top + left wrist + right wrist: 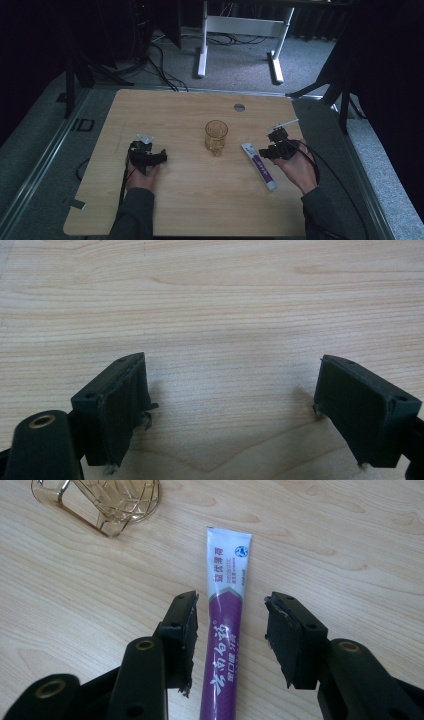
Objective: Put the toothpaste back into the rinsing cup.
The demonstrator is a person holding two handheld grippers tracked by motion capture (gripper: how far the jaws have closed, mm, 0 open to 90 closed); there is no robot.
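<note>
One tube of toothpaste [225, 630] lies flat on the tabletop [190, 200], right of the amber glass [216, 136] at the middle. Its long axis runs from its flat crimped end, far and toward the glass, to its cap end, near and to the right. Your right gripper [230, 630] straddles it: the jaws stand spread on either side, released, with the pads clear of the tube, so the closing line crosses the tube's width, which suits a grasp. Your left gripper [230, 405] sits well apart on the left, likewise spread over bare wood, grasping nothing. The right hand [300, 170] is much the nearer.
</note>
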